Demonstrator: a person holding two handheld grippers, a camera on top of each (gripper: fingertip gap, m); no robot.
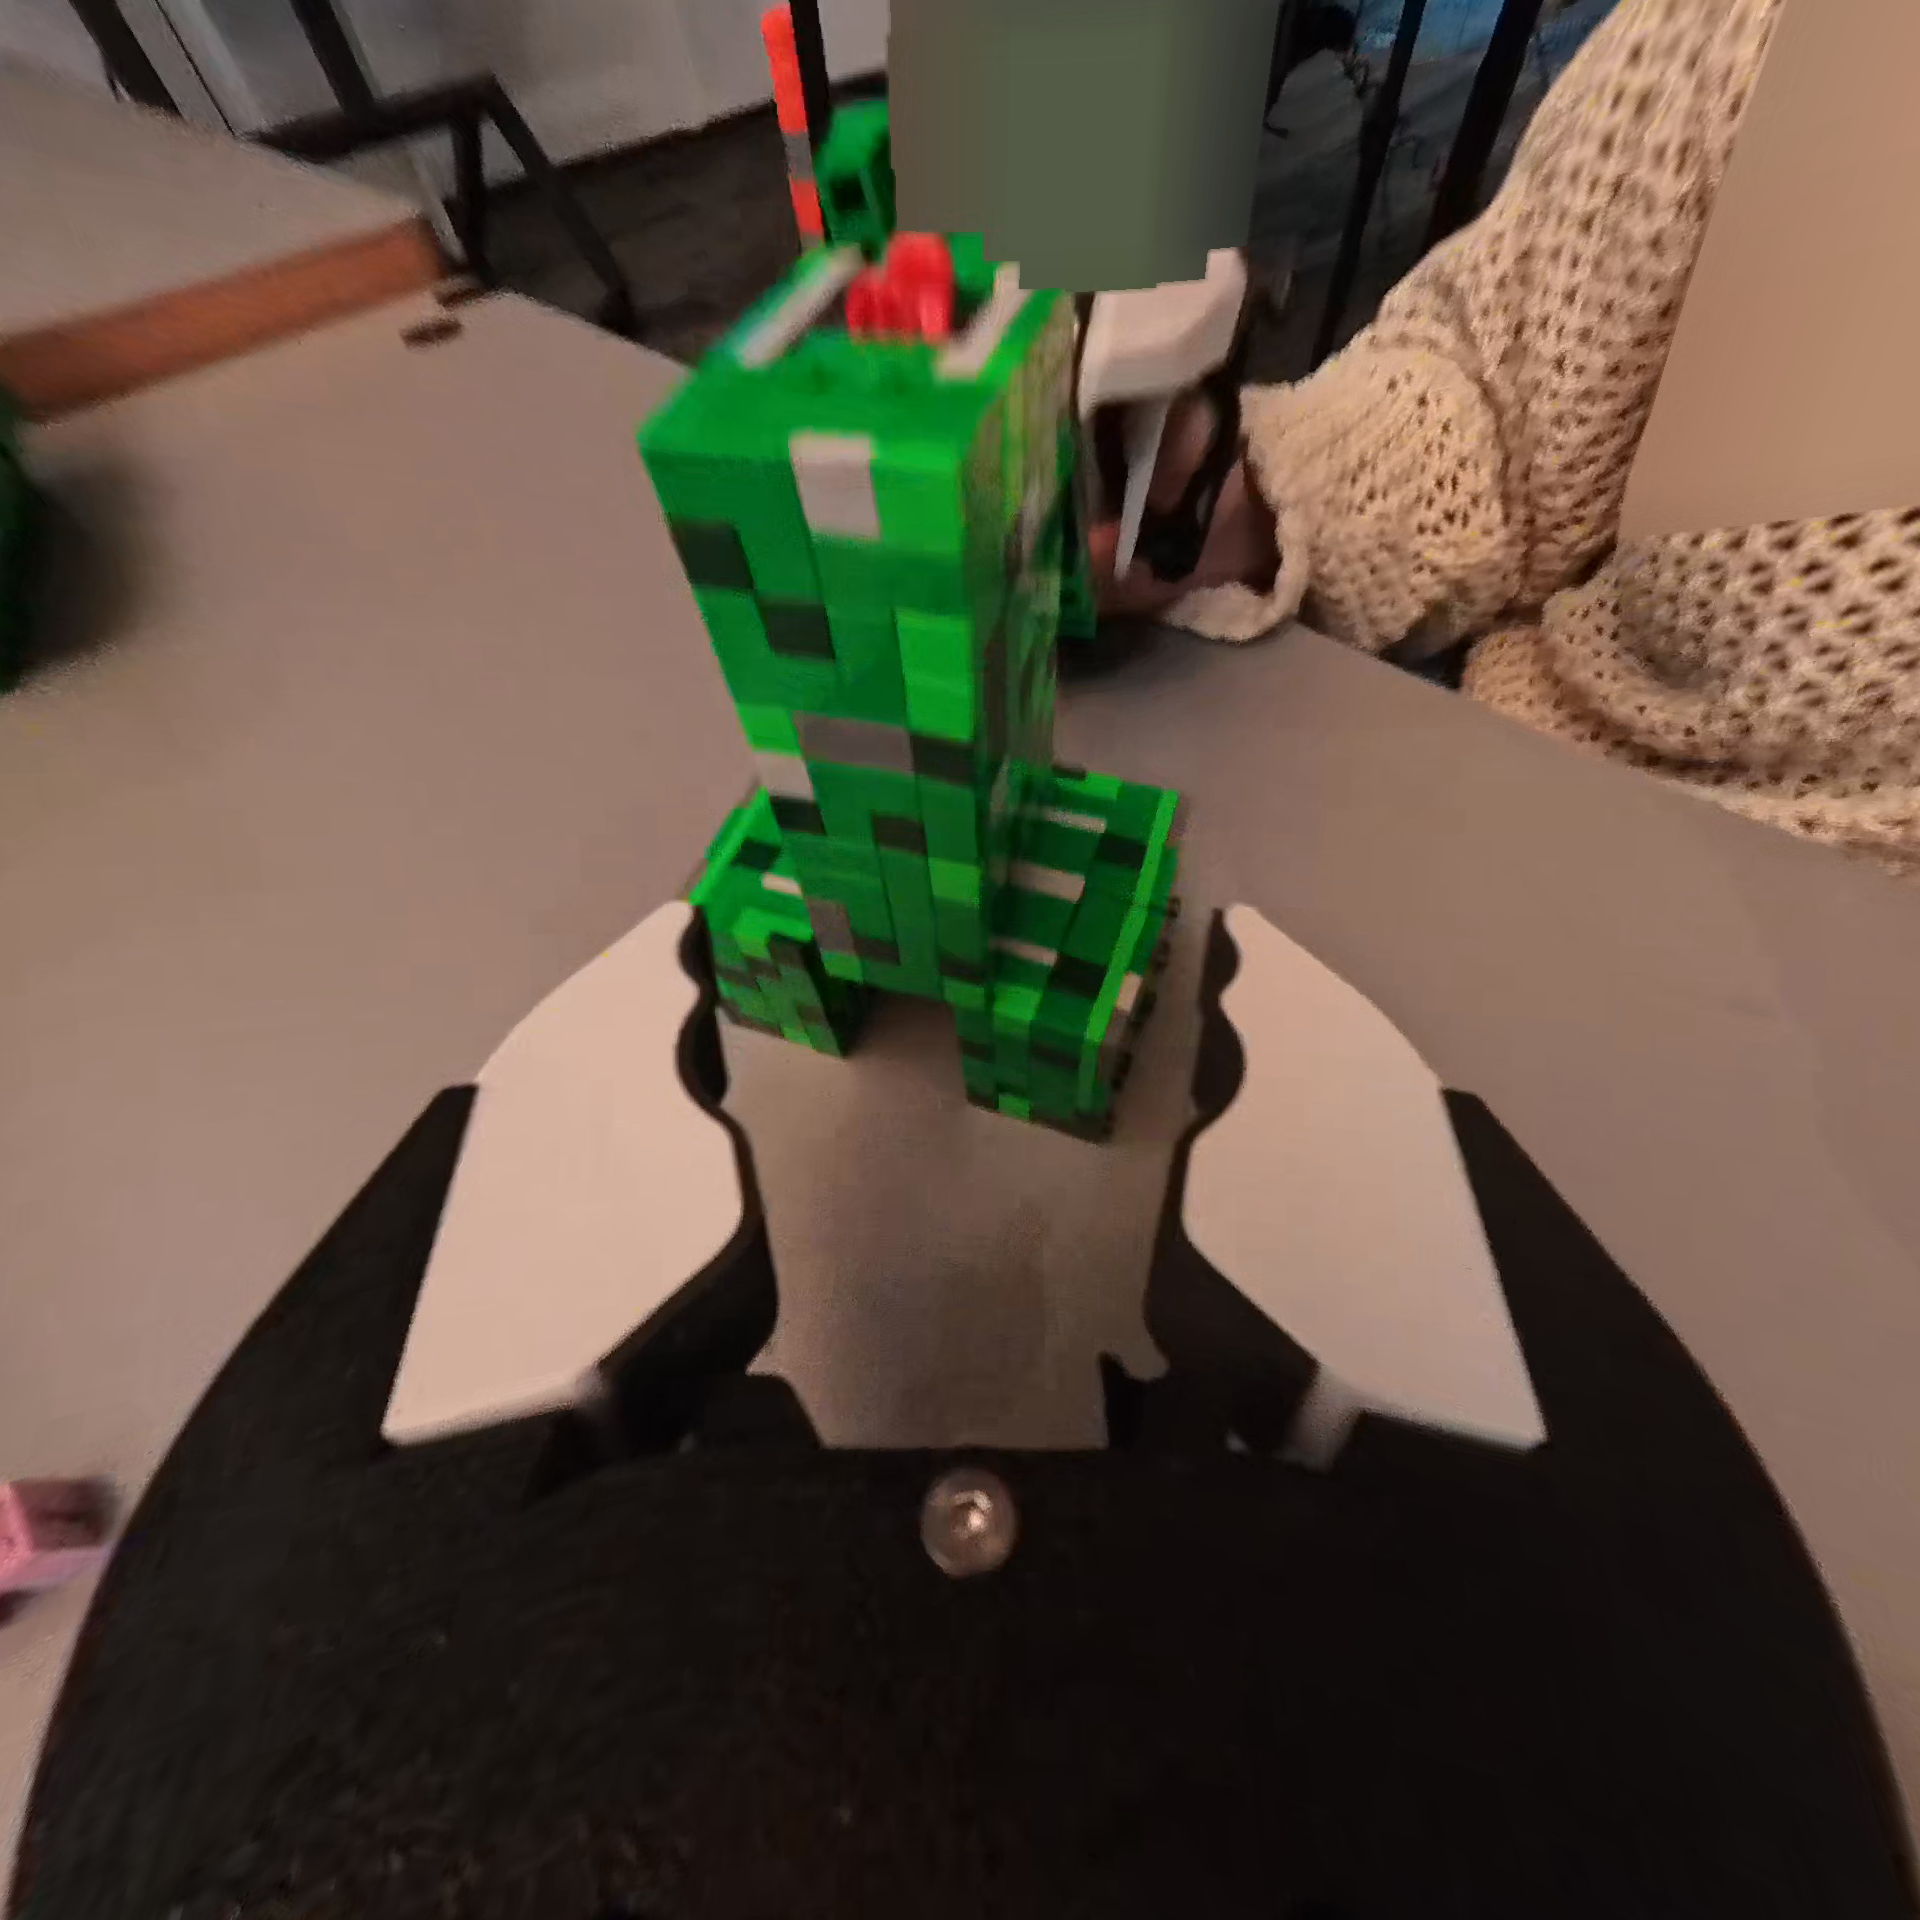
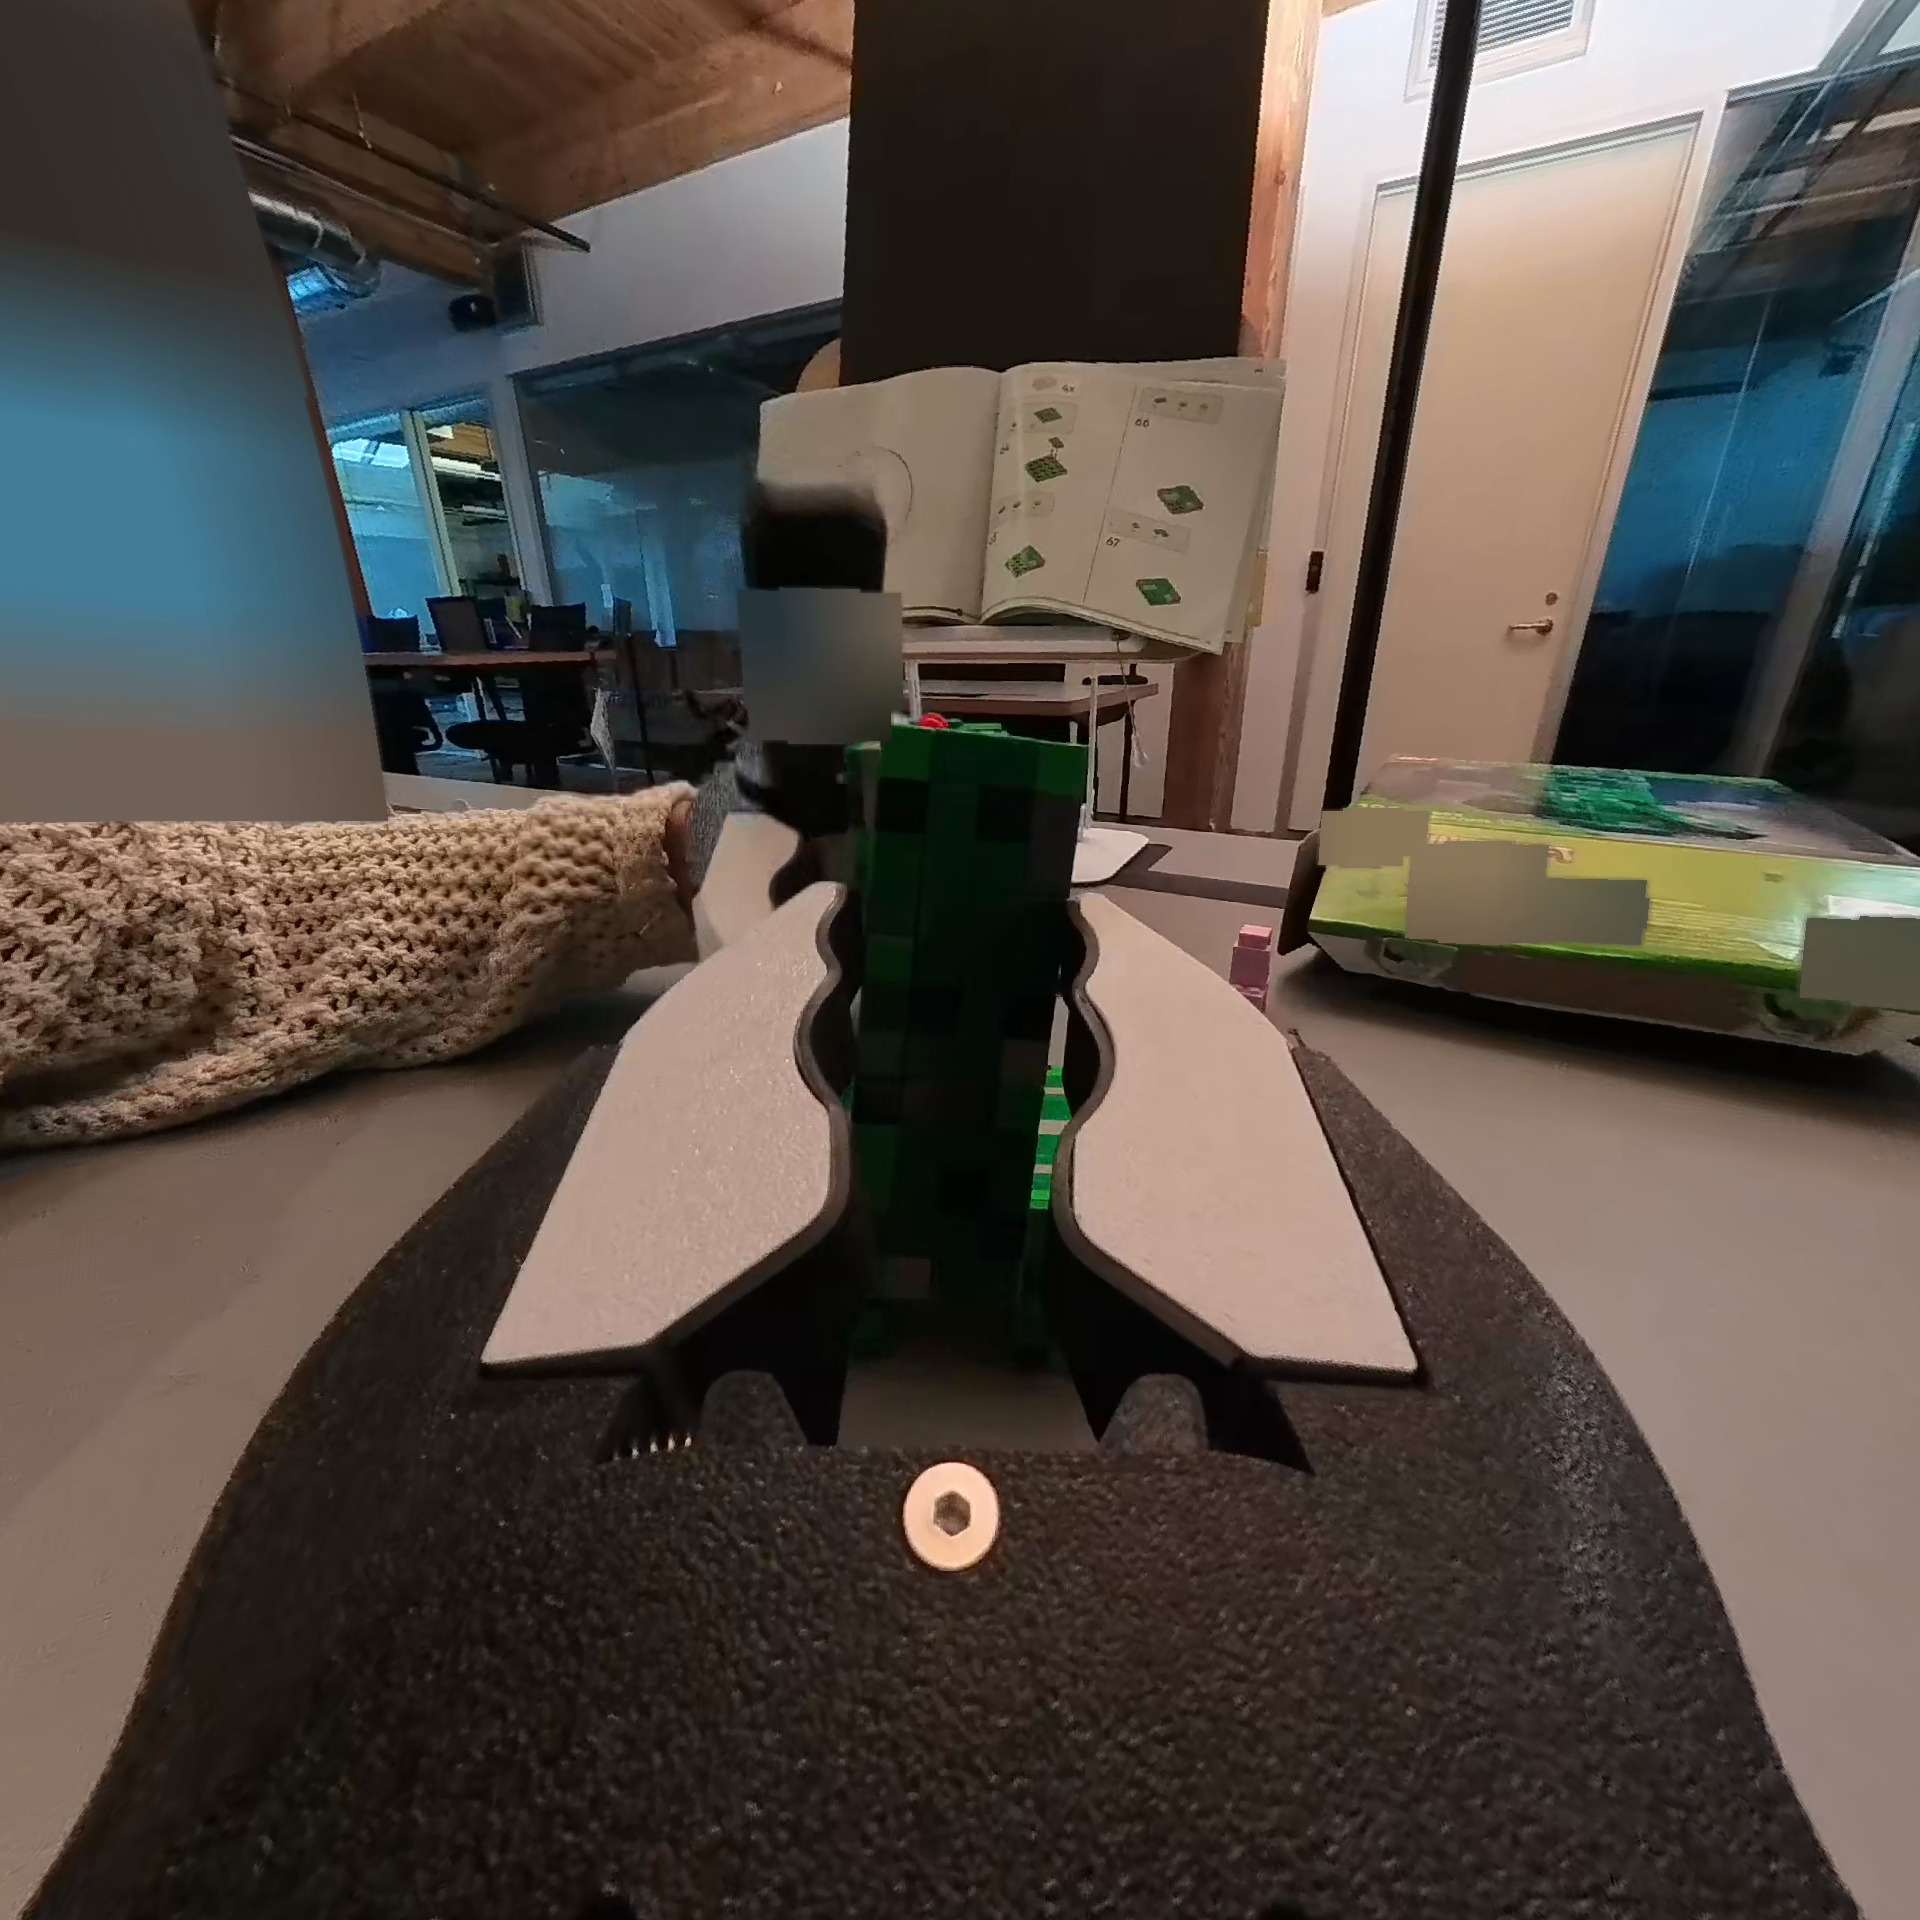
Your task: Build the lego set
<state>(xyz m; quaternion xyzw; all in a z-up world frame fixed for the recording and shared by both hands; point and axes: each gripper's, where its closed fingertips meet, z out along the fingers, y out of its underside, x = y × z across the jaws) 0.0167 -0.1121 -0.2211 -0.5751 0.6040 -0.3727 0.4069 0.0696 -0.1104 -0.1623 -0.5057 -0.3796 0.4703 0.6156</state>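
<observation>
Right gripper (image 2: 954,935): pinching the green lego figure (image 2: 961,997) by its tall body, one grey finger against each side.
Left gripper (image 1: 954,935): spread wide, holding nothing, fingertips level with the figure's two feet, which sit between them; contact not clear in the blur.
Green lego figure: upright on the grey table (image 1: 364,644), blocky body in mixed greens with dark and grey patches, red pieces (image 1: 902,296) on top, split base of two leg blocks.
Knitted sleeve (image 2: 312,935): cream, resting on the table left of the figure in the right wrist view.
Pink piece (image 2: 1250,956): small, on the table just right of the figure.
Green box (image 2: 1600,894): lying flat on the table, further right of the figure.
Instruction booklet (image 2: 1132,499): open, propped up behind the figure.
</observation>
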